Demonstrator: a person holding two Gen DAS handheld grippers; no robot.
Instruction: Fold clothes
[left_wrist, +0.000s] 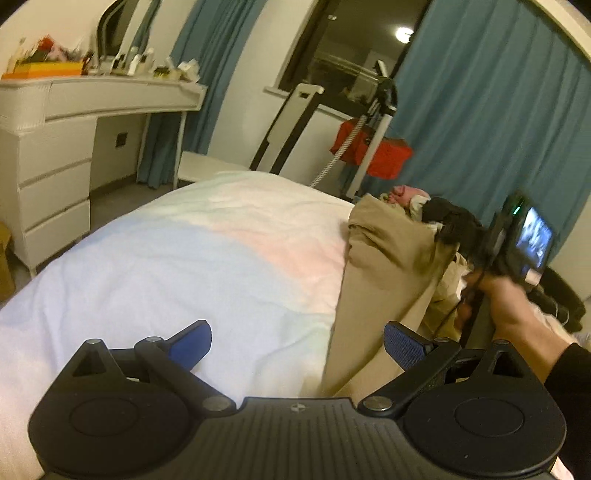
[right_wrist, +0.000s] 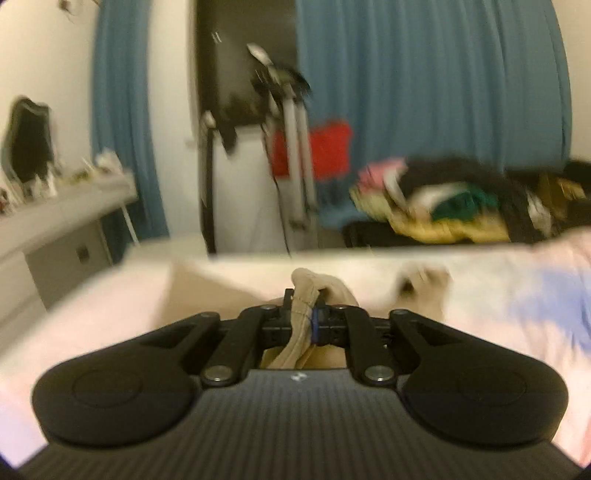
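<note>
Bed (left_wrist: 184, 258): fills centre frame, pastel sheet.
Beige garment (left_wrist: 384, 266): right of centre, long axis running from lower centre up toward right.
Right gripper (right_wrist: 303, 314): fingers pinched on a bunched garment edge.
Left gripper (left_wrist: 297, 343): fingers wide, empty; garment lies beside its right finger.

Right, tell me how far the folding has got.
Nothing looks folded yet. In hand: the right gripper is shut on a bunched edge of the beige garment, lifting it off the bed; the left gripper is open and empty. Left: the folding itself and the heap of clothes.
</note>
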